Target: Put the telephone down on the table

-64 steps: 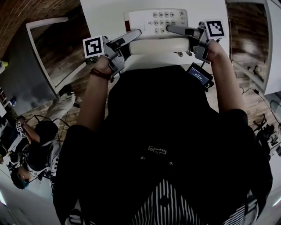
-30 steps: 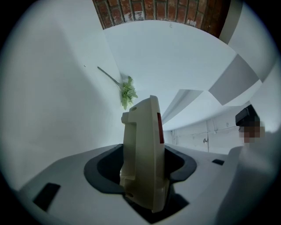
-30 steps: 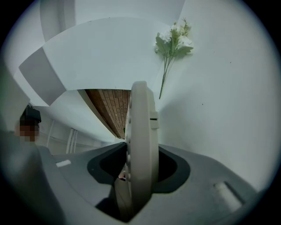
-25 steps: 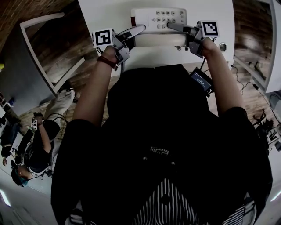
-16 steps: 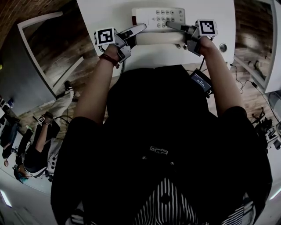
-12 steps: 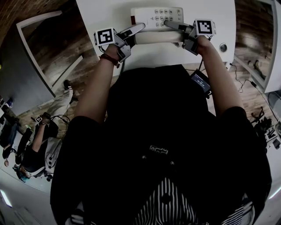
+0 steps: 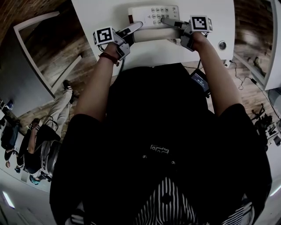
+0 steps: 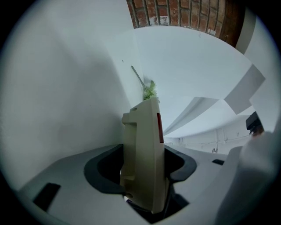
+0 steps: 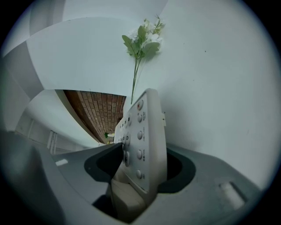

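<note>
Telephone (image 7: 149, 17) seems settled on the surface (image 7: 96, 13); my left claw (image 7: 135, 27) clamps one end, my right claw (image 7: 167, 20) has just been opening around the other; release remains.

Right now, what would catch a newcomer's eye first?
A pale telephone sits at the top of the head view, at the white table. The left gripper clamps one end. At the other end the right gripper's jaws have just been opening, with the telephone between them.

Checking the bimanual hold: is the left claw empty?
No, the left gripper view shows the telephone edge-on between the left claw's two dark pads.
</note>
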The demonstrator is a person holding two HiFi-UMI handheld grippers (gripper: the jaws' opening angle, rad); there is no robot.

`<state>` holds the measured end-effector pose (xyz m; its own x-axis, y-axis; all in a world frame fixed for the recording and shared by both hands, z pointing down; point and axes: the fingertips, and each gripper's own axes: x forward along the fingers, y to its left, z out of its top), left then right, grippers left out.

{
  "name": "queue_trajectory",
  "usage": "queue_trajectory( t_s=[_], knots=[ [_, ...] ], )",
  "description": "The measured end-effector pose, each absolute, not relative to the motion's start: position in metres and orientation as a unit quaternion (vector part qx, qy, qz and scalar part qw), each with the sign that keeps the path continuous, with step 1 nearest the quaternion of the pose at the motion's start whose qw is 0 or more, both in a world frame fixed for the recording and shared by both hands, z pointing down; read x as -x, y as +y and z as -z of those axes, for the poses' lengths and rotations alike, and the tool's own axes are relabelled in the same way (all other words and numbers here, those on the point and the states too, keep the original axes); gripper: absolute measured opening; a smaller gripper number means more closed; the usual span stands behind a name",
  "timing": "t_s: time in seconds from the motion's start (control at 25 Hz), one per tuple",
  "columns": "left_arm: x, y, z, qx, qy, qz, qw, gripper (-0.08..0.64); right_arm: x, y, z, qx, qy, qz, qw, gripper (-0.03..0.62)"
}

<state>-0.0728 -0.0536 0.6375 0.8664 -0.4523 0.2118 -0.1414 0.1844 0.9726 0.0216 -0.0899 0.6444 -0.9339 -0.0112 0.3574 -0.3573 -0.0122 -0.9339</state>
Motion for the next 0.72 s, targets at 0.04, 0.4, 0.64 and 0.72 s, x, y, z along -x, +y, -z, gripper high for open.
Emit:
queue_trajectory(
  t_s=[0.04,0.4,0.64,0.72],
  knots=[
    [0.071,-0.056,-0.637,-0.627,-0.235,0.106,0.735,0.252,-0.023,-0.093,-0.645,-0.138,-0.693,-0.697,0.124,0.235],
    [0.075,-0.06,-0.639,-0.623,-0.23,0.106,0.74,0.252,-0.052,-0.121,-0.648,-0.209,-0.662,-0.719,0.035,0.166],
    [0.074,-0.056,-0.641,-0.623,-0.236,0.101,0.739,0.252,-0.051,-0.119,-0.65,-0.208,-0.662,-0.718,0.048,0.163],
    [0.073,-0.056,-0.641,-0.626,-0.239,0.097,0.736,0.252,-0.051,-0.119,-0.652,-0.211,-0.664,-0.715,0.051,0.166]
  ],
)
